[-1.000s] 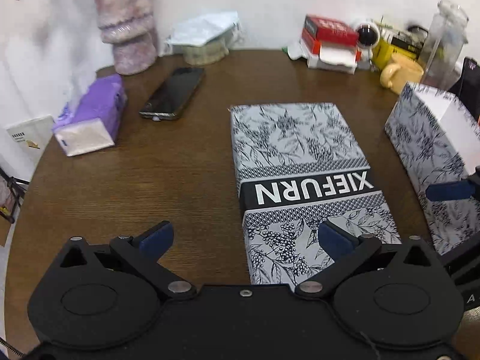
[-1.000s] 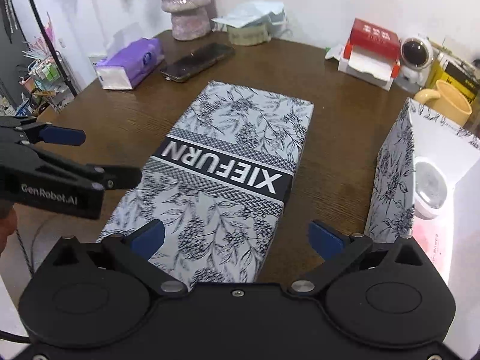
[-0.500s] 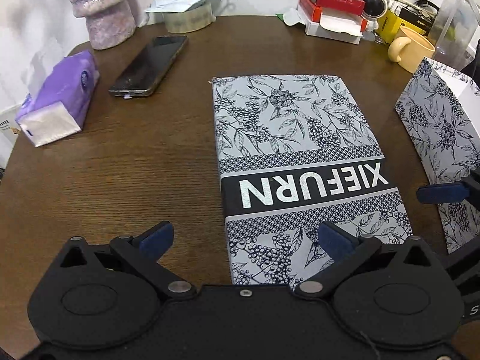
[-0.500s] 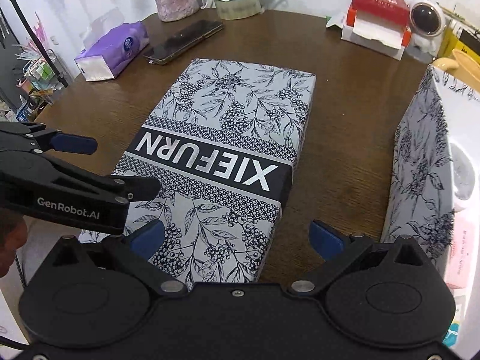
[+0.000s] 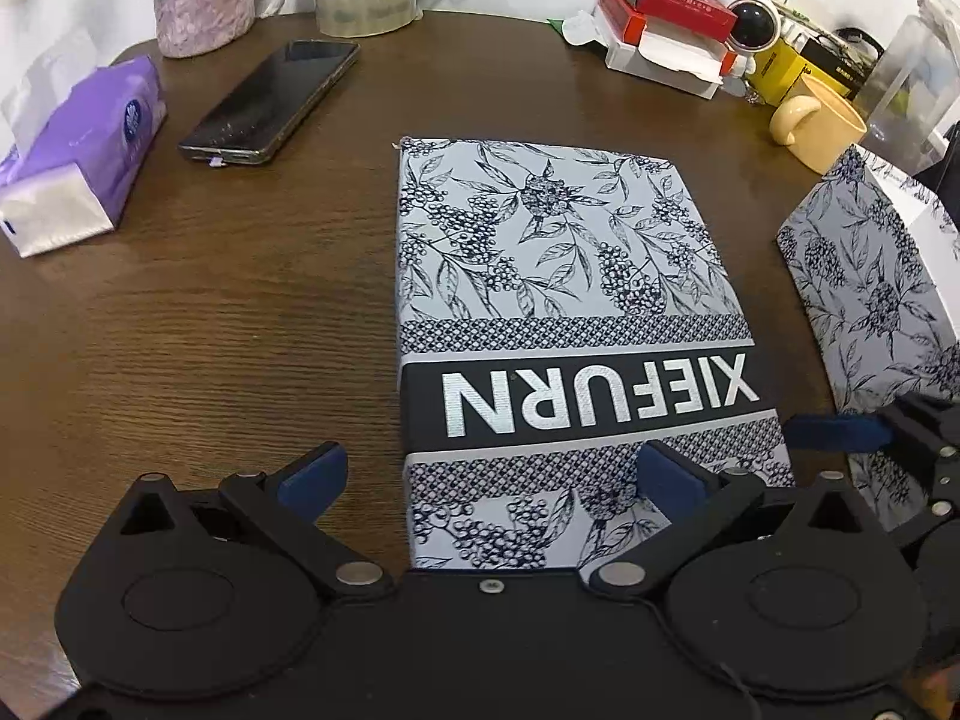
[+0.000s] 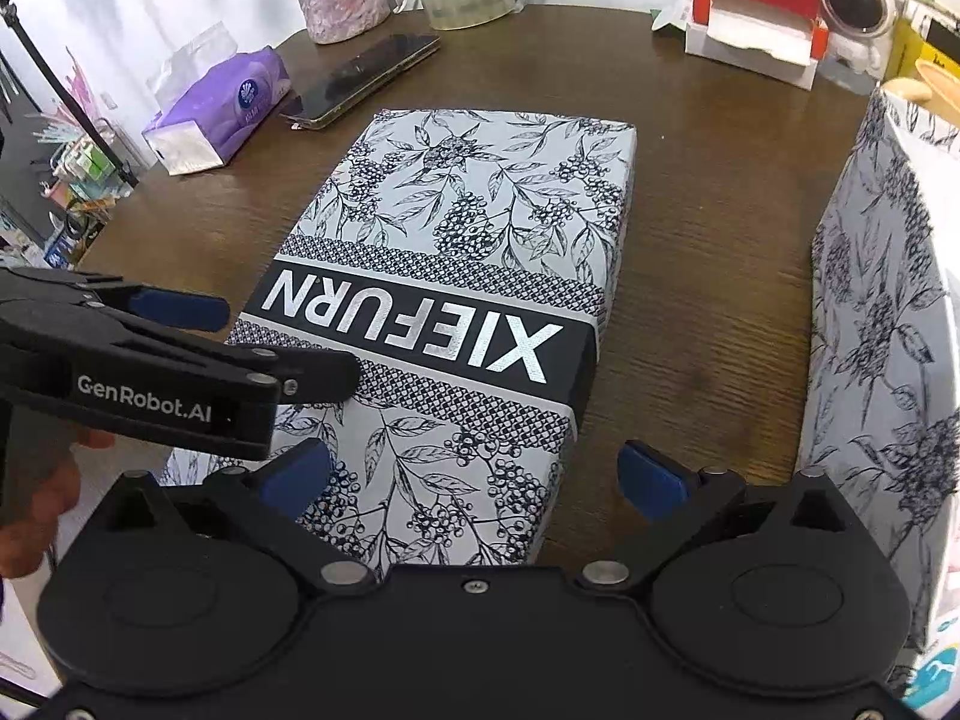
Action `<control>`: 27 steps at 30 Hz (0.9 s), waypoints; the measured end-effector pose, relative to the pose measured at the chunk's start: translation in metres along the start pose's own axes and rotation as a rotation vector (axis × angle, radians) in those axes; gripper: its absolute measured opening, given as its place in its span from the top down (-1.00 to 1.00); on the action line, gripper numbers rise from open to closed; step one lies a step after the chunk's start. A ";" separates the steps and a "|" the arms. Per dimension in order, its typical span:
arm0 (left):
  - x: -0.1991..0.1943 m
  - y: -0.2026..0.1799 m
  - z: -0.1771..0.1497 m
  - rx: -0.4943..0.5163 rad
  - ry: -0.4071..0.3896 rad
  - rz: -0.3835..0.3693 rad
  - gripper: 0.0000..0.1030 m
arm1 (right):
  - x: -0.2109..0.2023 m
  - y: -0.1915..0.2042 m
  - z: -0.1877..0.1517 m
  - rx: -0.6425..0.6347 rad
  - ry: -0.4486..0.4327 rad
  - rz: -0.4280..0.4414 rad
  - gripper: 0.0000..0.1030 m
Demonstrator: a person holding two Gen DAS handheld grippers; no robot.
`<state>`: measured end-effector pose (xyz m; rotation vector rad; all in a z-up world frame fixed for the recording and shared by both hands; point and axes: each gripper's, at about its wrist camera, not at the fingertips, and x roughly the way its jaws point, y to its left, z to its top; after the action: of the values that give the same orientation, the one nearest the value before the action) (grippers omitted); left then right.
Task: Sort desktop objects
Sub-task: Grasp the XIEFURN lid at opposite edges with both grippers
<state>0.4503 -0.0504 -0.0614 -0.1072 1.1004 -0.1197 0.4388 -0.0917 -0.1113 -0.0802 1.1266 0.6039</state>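
Where wood-grain table (image 5: 240,312) shows, flat floral-print box lid (image 5: 558,276), both tongs released, perhaps hovering.

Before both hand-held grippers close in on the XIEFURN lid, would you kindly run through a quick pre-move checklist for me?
1. Left hand-held gripper open, nothing held: ok.
2. Right hand-held gripper open, nothing held: ok.
3. XIEFURN lid lying flat on the table, top bare: ok.
4. Left gripper straddles the lid's left edge, right gripper its right edge: ok.
5. Open box to the right stands apart from the lid: ok.
6. Phone and tissue pack well clear of the lid: ok.
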 end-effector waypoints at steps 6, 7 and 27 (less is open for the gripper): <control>0.005 -0.001 0.000 -0.035 0.002 -0.035 -1.00 | 0.006 -0.002 0.000 0.026 0.009 0.044 -1.00; 0.005 -0.002 0.000 -0.037 0.002 -0.038 -1.00 | 0.006 -0.002 -0.001 0.027 0.009 0.049 -1.00; 0.009 -0.005 -0.005 -0.077 -0.019 -0.053 -1.00 | 0.014 -0.004 -0.009 0.074 -0.037 0.086 -1.00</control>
<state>0.4500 -0.0570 -0.0711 -0.2062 1.0840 -0.1236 0.4375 -0.0929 -0.1285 0.0434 1.1200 0.6373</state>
